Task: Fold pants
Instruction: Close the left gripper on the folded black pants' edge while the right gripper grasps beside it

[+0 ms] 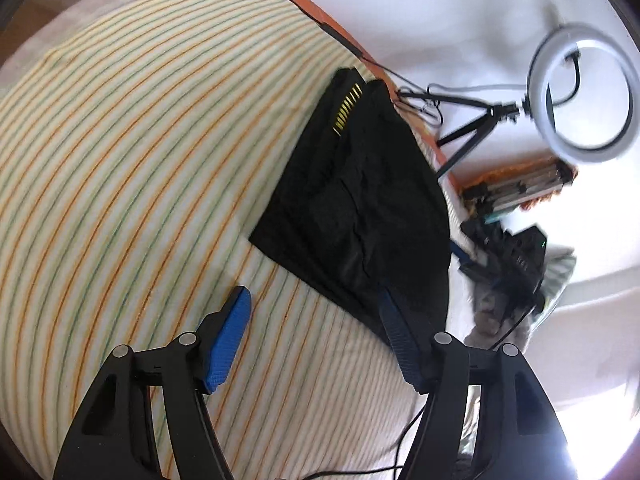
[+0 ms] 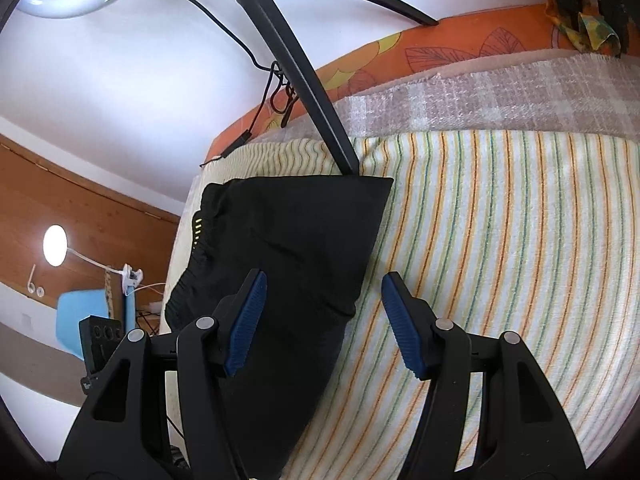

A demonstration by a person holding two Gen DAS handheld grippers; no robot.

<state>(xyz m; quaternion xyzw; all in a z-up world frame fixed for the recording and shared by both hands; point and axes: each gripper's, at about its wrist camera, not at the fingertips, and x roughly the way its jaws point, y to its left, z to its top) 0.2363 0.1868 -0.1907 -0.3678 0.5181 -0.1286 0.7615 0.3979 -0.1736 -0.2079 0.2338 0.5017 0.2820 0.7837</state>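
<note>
The black pants [image 1: 352,204] lie folded into a compact bundle on the striped cloth [image 1: 132,152], near the bed's edge, yellow marks at the waistband. My left gripper [image 1: 316,300] is open and empty, hovering just short of the bundle; its right fingertip overlaps the pants' near edge. In the right wrist view the same pants [image 2: 296,252] lie on the striped cloth [image 2: 500,240]. My right gripper [image 2: 324,284] is open and empty above the bundle's right edge, its left finger over the fabric.
A ring light [image 1: 582,94] on a tripod stands by the bed; one tripod leg [image 2: 304,80] rests on the cloth at the pants' far corner. Dark gear and cables [image 1: 508,264] lie beyond the bed edge. An orange patterned sheet [image 2: 440,52] borders the far side.
</note>
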